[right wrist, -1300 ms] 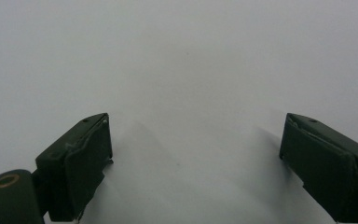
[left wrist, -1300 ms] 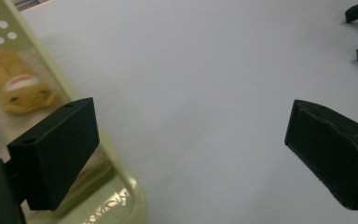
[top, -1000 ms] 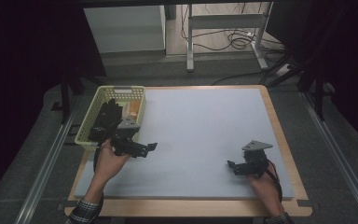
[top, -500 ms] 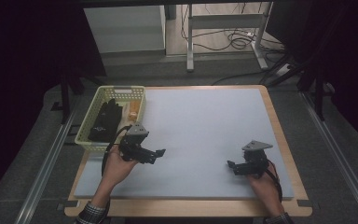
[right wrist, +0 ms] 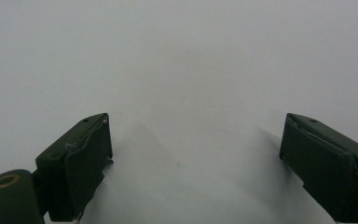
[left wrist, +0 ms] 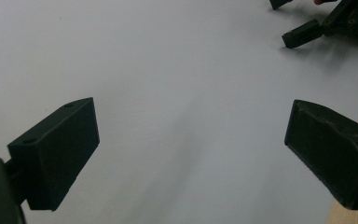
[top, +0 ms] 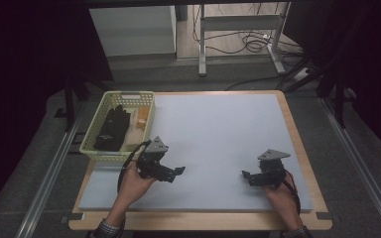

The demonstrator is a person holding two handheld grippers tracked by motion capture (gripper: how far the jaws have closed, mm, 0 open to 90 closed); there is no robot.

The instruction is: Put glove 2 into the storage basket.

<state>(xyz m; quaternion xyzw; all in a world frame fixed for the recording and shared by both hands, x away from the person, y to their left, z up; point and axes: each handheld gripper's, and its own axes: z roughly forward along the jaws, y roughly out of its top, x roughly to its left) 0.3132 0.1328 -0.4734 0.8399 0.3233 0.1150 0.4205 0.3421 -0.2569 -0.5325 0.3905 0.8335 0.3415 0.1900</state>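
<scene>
My left gripper (top: 177, 172) rests low over the white mat (top: 218, 129) at its near left, jaws pointing right, open and empty (left wrist: 191, 154). On the near right, my right gripper (top: 246, 176) sits on the mat with its jaws pointing left, also open with nothing between them (right wrist: 196, 158). In the left gripper view the right gripper's black fingertips (left wrist: 303, 37) appear far off at the top right. A yellow-green basket (top: 92, 147) stands at the mat's left edge, holding a black object (top: 110, 130) and a small orange piece (top: 141, 120).
The mat lies on a wooden board (top: 307, 163) whose rim shows along the right and near edges. Metal rails (top: 44, 183) run along both sides of the table. Beyond the far edge are a table frame and cables (top: 248, 39) on the floor.
My left gripper has moved away from the basket, toward the near side and to the right, onto the mat. The right gripper has stayed where it was.
</scene>
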